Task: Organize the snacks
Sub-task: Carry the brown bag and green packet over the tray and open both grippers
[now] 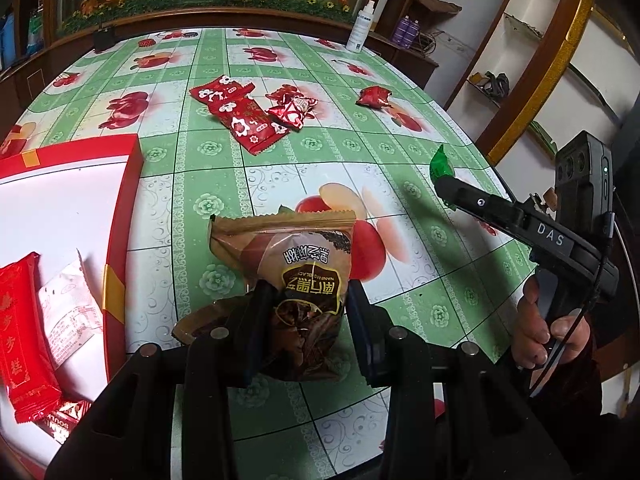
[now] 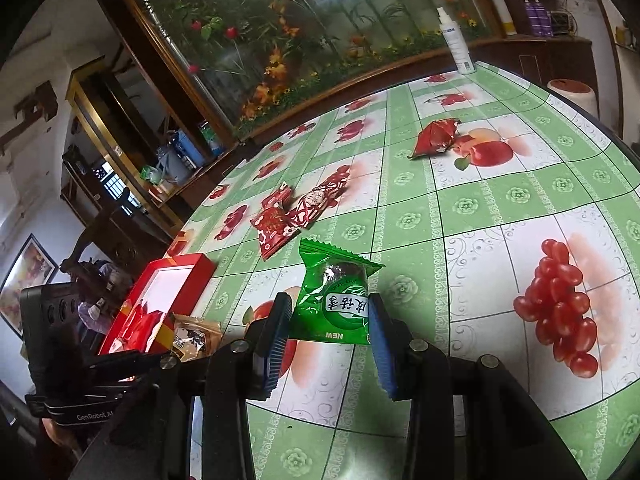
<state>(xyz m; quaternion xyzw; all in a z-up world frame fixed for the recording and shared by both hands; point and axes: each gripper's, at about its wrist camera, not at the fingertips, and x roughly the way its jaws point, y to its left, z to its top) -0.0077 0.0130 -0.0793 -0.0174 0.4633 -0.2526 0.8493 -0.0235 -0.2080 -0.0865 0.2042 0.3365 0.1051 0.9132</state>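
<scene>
My left gripper (image 1: 307, 308) is shut on a brown snack packet (image 1: 296, 264) and holds it above the table, right of the red gift box (image 1: 120, 216). The box holds a red packet (image 1: 20, 336) and a white packet (image 1: 66, 312). My right gripper (image 2: 329, 320) is shut on a green snack packet (image 2: 334, 296) above the table; it shows in the left wrist view (image 1: 442, 178) at the right. Red packets (image 1: 240, 114) and small red wrapped snacks (image 1: 294, 108) lie mid-table, one more (image 1: 374, 97) farther right.
The table has a green and white fruit-print cloth (image 1: 224, 184). A white spray bottle (image 1: 360, 28) stands at its far edge. A wooden ledge with flowers runs behind. Shelves (image 1: 516, 40) stand to the right.
</scene>
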